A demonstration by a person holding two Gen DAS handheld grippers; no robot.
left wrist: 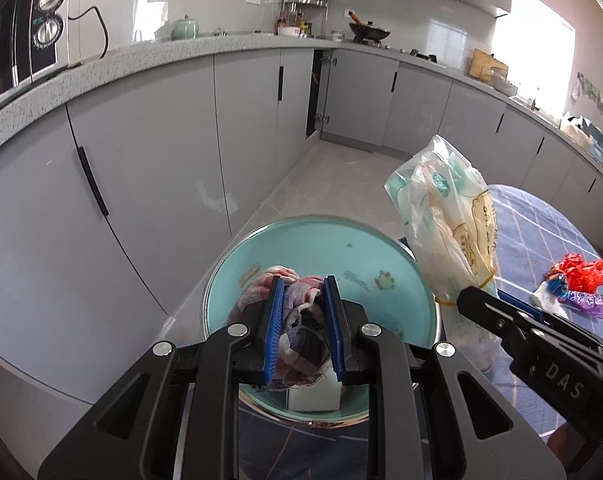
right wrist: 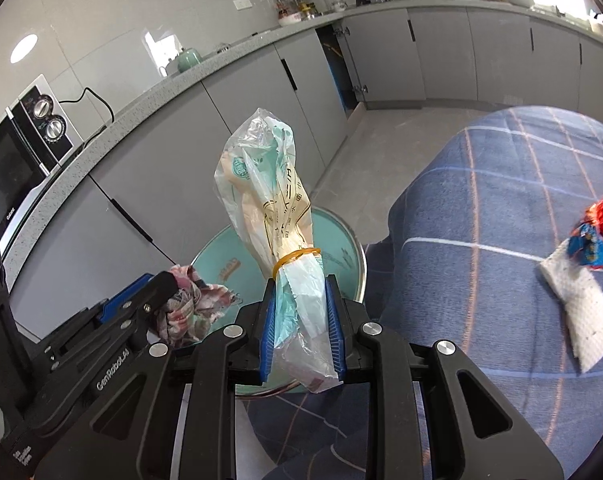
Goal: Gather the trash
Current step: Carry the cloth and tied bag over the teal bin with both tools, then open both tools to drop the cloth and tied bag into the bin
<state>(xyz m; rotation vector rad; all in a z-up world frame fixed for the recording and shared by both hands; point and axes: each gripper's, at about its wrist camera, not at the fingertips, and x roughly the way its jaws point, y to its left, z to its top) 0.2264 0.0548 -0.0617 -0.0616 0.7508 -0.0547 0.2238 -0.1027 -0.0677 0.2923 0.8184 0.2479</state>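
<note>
The left gripper is clamped on a crumpled plaid cloth, pink, white and dark in pattern, its blue pads pressed against the fabric on both sides. The cloth hangs directly over a teal basin with a metal rim, and a white block-shaped item lies at the basin's near inner edge, partly hidden behind the fingers.

The right gripper is closed on the lower part of a clear plastic bag, which stands upright above the fingers. The bag is cinched by a yellow rubber band just above the grip and holds pale green and cream printed packaging (the lettering is too distorted to read). In the left wrist view the same bag sits just right of the basin, at its rim.

The basin stands at the edge of a table covered by a blue checked cloth. Further trash lies on that cloth, well apart from both grippers: a red plastic wrapper, a blue and purple printed wrappers beside it, and a white paper towel touching the wrapper pile.

Background: grey kitchen cabinets under a speckled countertop, one cabinet door ajar at the corner, a microwave at far left, a green teapot, and a wok on the stove.
</note>
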